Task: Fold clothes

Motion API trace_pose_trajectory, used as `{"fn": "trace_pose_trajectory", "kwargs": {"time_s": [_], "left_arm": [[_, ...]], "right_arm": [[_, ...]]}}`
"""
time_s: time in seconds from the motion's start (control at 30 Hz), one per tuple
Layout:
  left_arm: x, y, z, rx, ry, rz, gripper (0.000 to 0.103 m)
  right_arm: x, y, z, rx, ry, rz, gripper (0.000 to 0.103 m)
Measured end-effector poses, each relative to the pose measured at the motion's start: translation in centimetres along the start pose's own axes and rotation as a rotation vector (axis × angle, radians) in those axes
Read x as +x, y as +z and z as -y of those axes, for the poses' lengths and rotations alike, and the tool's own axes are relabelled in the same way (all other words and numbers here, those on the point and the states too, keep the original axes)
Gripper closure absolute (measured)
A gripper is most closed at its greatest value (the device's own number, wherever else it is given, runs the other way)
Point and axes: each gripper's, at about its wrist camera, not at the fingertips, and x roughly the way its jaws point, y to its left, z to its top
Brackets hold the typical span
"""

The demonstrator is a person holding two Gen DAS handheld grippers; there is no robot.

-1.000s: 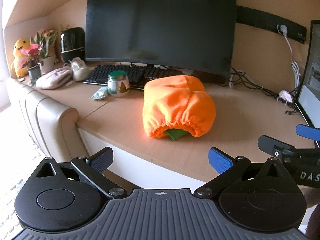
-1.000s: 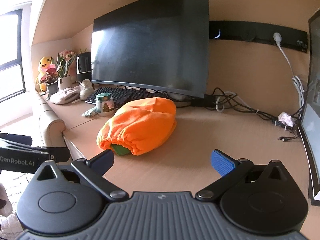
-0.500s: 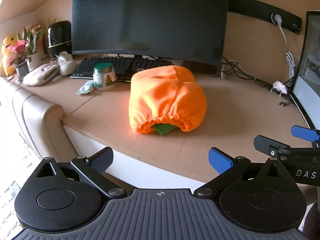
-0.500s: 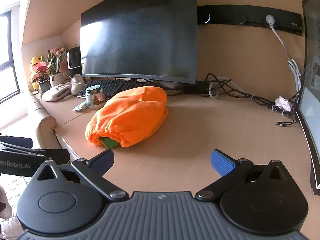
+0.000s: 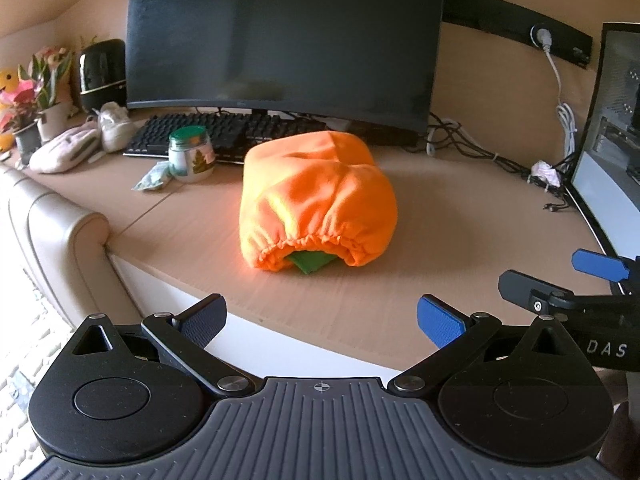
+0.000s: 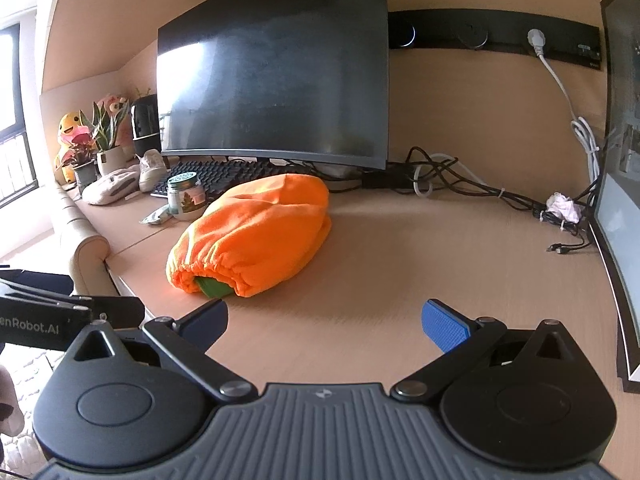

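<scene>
Nearest, the left claw (image 5: 320,316) is hanging at the worktop's (image 5: 460,216) near edge, its jaws spread wide and gripping nothing. The right claw (image 6: 324,320) is hovering just over the worktop to its right, likewise wide open and empty; each claw is showing at the edge of the other's view. Beyond them, an orange garment (image 5: 316,200) is lying bundled mid-worktop, well apart from both claws, its elastic hem facing near with a green piece (image 5: 310,262) peeking out beneath. Farther left, a green-lidded jar (image 5: 190,154) is standing. Behind it a keyboard (image 5: 224,136) is sitting under a dark monitor (image 5: 284,36). Cables (image 6: 460,184) are trailing at far right.
</scene>
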Motion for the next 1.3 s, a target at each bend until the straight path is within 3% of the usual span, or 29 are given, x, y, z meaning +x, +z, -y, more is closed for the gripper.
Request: {"fn": "trace_pose_trajectory", "kwargs": {"time_s": [0.23,0.4,0.5,1.3], "left_arm": [[0.1,0.4,-1.2,-0.045,0.029,0.023,0.0],[-0.2,0.2,-1.6,-0.023,0.051,0.049,0.0],[-0.3,0.0,-2.0,-0.036,0.045,0.048,0.0],[1.1,-0.5,-3.0,-0.055,0.015,-0.021,0.0]], "right_arm": [[0.7,1.1,0.0,0.005,0.018,0.003,0.0],[0.7,1.4,-0.3,-0.006,0.016,0.018,0.0],[1.2,1.0,-0.5,0.005,0.026,-0.016,0.0],[2.4,0.3,-2.0,-0.002,0.035,-0.045,0.0]]}}
